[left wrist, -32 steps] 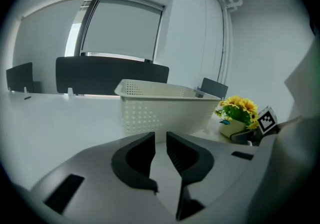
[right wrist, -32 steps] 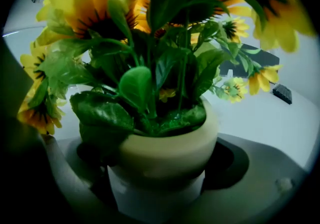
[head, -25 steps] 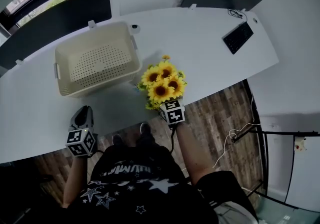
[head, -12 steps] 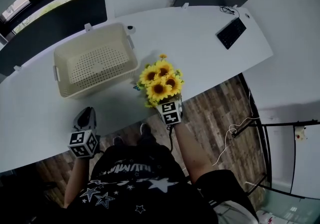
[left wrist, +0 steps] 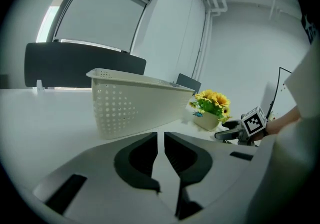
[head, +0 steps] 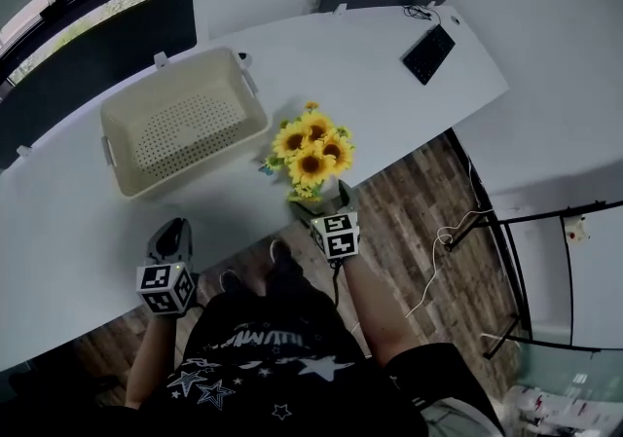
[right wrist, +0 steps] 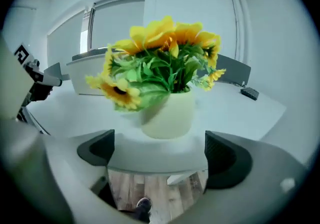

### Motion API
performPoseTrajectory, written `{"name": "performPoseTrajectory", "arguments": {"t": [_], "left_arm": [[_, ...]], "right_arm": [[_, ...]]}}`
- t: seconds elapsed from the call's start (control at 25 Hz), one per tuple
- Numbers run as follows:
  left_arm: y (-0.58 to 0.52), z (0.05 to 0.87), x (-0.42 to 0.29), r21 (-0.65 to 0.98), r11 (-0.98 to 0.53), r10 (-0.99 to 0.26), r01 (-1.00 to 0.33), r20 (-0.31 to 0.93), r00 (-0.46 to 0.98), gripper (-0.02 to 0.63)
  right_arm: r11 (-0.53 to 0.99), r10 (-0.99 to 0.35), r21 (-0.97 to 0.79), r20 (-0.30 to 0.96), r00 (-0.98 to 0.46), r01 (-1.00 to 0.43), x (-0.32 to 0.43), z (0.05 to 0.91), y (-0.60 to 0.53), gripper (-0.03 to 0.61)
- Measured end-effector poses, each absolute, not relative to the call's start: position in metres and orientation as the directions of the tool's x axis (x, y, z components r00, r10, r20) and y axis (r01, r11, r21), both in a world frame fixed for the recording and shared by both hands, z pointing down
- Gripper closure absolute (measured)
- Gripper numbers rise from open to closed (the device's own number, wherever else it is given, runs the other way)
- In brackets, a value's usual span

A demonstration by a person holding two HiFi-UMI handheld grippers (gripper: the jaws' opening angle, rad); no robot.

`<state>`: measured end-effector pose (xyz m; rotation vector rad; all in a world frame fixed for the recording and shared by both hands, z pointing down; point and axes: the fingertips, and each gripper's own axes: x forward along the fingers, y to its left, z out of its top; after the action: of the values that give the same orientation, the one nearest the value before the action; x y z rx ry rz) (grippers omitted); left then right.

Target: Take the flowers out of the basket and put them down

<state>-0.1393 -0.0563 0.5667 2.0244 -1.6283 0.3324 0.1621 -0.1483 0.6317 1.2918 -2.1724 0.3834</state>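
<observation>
The left gripper (head: pixel 171 231) hangs over the front edge of the tabletop (head: pixel 380 94) near its left end, its jaws drawn almost together with only a thin slit between them and nothing in it. The cream basket (head: pixel 185 124) sits toward the back edge, left of centre, and is empty. Just right of it, the flowers (head: pixel 311 148) stand upright in their pale pot (right wrist: pixel 170 113) at the front edge. The right gripper (head: pixel 328 209) is just short of the pot, its jaws spread wide and not touching it. A black keyboard (head: pixel 428 53) lies near the far right corner.
</observation>
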Motion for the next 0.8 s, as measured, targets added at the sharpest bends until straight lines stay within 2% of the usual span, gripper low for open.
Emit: {"name": "performPoseTrajectory", "arguments": {"t": [0.24,0.36,0.56,0.8], "left_arm": [[-0.055,0.573,-0.114,0.253,-0.318,-0.794,-0.914,0.455,0.402,0.566],[-0.054,0.574,-0.107,0.253,-0.344,-0.784,-0.904,0.452,0.425,0.566],[-0.040,0.570,-0.103,0.236,-0.312,-0.796,-0.920,0.465,0.388,0.566],[-0.007,0.557,-0.089,0.219,-0.195,-0.842,-0.956,0.463,0.278,0.566]], "right_arm": [[0.371,-0.763,0.006,0.572,-0.301,-0.929,0.174,0.614,-0.125,0.044],[0.349,-0.784,-0.032,0.537,-0.310,-0.937,0.170,0.600,-0.126,0.044],[0.435,-0.766,-0.058,0.502,-0.403,-0.899,0.150,0.582,-0.123,0.047],[0.526,-0.717,-0.147,0.452,-0.530,-0.838,0.130,0.568,-0.106,0.062]]}}
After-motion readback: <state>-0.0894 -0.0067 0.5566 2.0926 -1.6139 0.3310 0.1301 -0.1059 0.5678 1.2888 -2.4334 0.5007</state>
